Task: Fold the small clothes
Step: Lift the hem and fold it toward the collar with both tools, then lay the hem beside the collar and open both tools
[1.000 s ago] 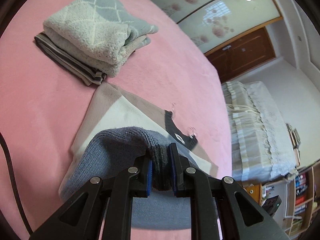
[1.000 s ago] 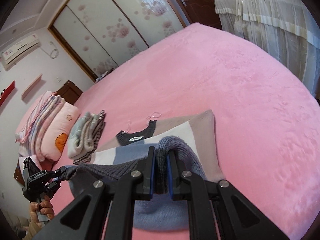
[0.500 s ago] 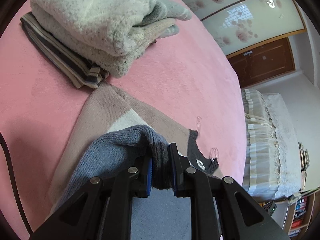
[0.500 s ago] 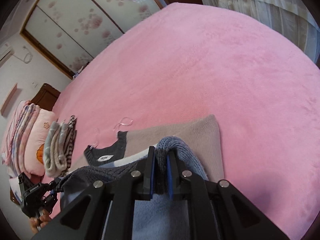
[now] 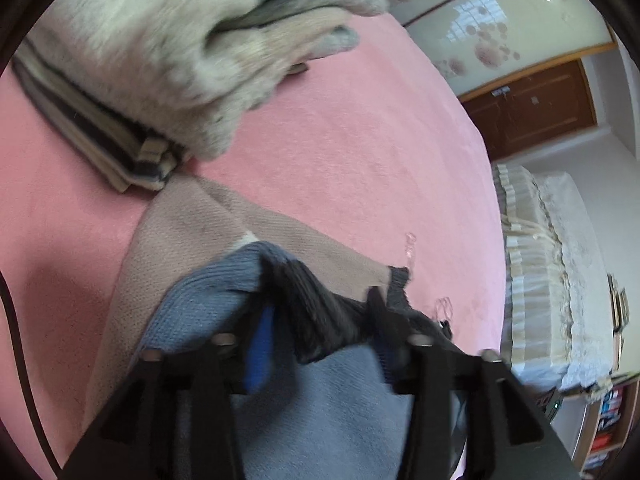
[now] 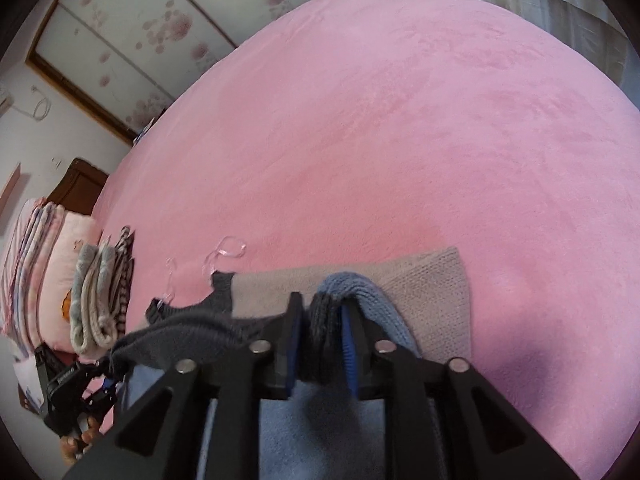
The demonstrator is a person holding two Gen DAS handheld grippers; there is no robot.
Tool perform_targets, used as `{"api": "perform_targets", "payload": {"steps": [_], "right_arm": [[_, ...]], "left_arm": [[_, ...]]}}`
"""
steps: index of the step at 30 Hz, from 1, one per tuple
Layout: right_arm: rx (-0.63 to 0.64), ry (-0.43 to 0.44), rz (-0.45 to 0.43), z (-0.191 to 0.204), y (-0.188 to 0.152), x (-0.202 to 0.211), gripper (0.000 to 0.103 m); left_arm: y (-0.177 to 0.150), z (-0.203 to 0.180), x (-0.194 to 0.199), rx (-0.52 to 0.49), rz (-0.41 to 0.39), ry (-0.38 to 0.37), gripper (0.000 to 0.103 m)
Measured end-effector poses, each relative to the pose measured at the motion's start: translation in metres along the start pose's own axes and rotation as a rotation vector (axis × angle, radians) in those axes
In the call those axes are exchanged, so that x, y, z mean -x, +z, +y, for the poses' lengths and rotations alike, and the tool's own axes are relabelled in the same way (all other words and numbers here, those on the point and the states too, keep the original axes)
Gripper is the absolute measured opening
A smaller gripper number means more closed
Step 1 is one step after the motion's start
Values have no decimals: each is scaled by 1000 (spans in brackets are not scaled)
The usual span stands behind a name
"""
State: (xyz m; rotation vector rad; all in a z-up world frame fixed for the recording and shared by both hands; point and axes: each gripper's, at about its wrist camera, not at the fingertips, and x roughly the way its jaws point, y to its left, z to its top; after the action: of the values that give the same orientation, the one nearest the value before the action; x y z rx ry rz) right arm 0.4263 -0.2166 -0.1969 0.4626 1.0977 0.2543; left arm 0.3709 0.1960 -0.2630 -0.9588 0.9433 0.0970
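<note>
A small knit sweater in taupe, cream, blue and dark grey [image 5: 224,224] lies on the pink bed, its lower part folded up over the body. My left gripper [image 5: 320,320] has its jaws spread wide, with the dark hem [image 5: 316,316] lying loose between them. My right gripper [image 6: 320,336] has its jaws slightly apart around the bunched blue and grey hem [image 6: 324,320]. The sweater's taupe shoulder [image 6: 432,280] and dark collar [image 6: 220,284] show past the right gripper. The left gripper also shows in the right wrist view [image 6: 76,392].
A stack of folded clothes [image 5: 160,52] sits just past the sweater's corner, also seen in the right wrist view [image 6: 100,296]. Pillows [image 6: 40,260] lie behind it. The pink bedspread [image 6: 400,140] stretches away. A curtain [image 5: 540,260] and bookshelf [image 5: 604,420] stand beyond the bed edge.
Both grippers carried the hem forward over the sweater toward the collar. The left jaws have opened wide and let go of the hem; the right jaws have parted slightly.
</note>
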Motion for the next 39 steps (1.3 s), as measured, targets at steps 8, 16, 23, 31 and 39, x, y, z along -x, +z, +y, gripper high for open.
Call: {"api": "perform_targets", "payload": {"steps": [8, 16, 23, 31, 39], "right_arm": [[140, -20, -53, 15, 2, 48, 51], [412, -129, -114, 35, 4, 60, 52], [661, -217, -69, 49, -7, 23, 52], [714, -246, -55, 63, -1, -6, 52], [724, -251, -35, 63, 1, -22, 41]], "left_arm": [[4, -41, 52, -204, -90, 31, 74], [-8, -84, 53, -622, -149, 223, 74], [-21, -101, 26, -962, -107, 273, 73], [-12, -101, -5, -977, -25, 246, 69], [-8, -97, -29, -1027, 4, 271, 50]]}}
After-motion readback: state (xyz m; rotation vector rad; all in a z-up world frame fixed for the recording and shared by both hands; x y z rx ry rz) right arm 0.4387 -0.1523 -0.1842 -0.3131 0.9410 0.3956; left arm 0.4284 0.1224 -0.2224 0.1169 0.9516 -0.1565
